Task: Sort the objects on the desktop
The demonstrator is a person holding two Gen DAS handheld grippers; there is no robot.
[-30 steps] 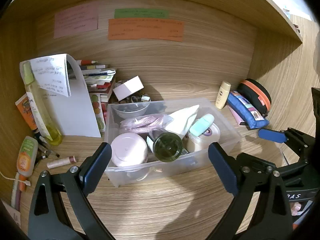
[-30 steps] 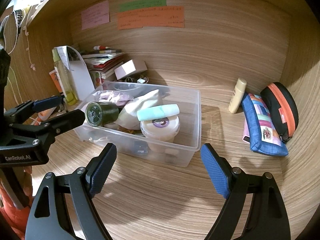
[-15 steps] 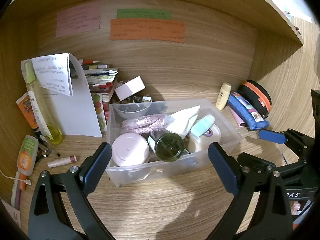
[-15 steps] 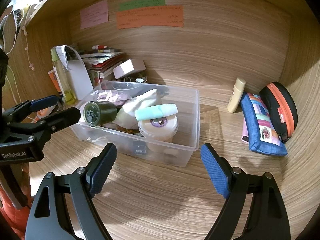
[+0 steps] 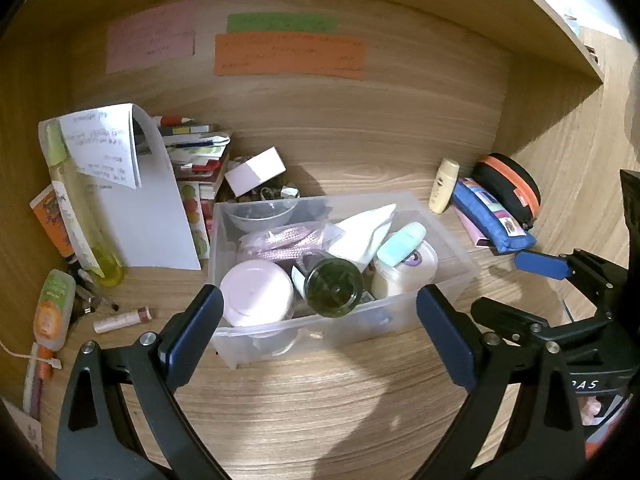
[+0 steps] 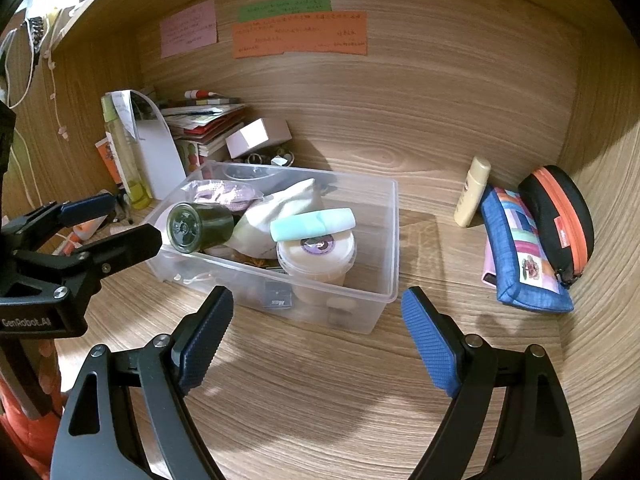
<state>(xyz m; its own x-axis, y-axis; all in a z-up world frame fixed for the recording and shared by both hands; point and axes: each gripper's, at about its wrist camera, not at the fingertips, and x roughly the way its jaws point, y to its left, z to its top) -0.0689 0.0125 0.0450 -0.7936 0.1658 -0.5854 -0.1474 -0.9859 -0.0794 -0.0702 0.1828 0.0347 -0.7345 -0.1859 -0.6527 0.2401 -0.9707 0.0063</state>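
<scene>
Though near, bin beyond fingers.

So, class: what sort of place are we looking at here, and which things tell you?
Most likely a home study desk set in a wooden alcove: coloured paper notes stuck on the back panel, stacked books, and a pencil case.

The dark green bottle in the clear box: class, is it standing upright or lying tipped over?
Tipped over. The green bottle lies on its side across other things in the clear box, its round base facing the camera.
</scene>
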